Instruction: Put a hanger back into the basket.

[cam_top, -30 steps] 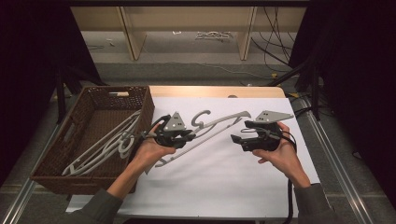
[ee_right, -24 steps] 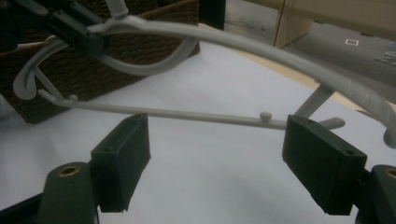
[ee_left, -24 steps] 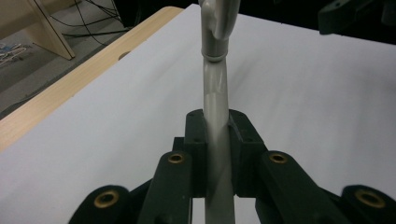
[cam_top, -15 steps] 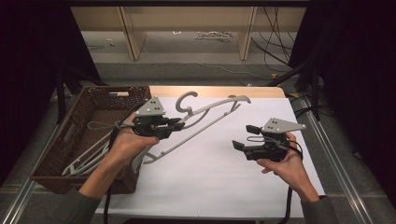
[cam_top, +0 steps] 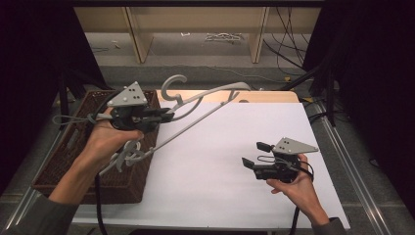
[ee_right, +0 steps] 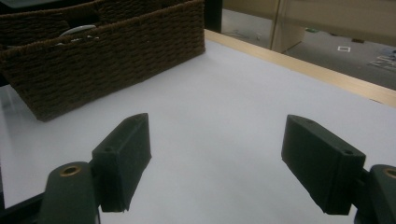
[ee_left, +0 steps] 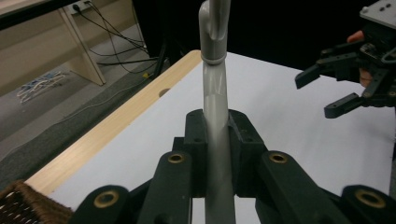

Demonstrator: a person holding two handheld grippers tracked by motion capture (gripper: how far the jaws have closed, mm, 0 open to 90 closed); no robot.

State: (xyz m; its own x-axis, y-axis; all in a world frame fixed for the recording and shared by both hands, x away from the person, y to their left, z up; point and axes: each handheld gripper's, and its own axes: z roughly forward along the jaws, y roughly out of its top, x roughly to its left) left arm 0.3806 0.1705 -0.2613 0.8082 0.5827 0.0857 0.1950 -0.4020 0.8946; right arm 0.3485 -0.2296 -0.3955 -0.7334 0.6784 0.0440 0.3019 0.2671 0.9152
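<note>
My left tool is clamped on the neck of a grey hanger, which it holds in the air above the tabletop beside the wicker basket. My right tool hovers over the tabletop, jaws spread, nothing between them.

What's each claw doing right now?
Left gripper: closed on the grey clothes hanger, held above the table.
Right gripper: open, nothing between its jaws.
</note>
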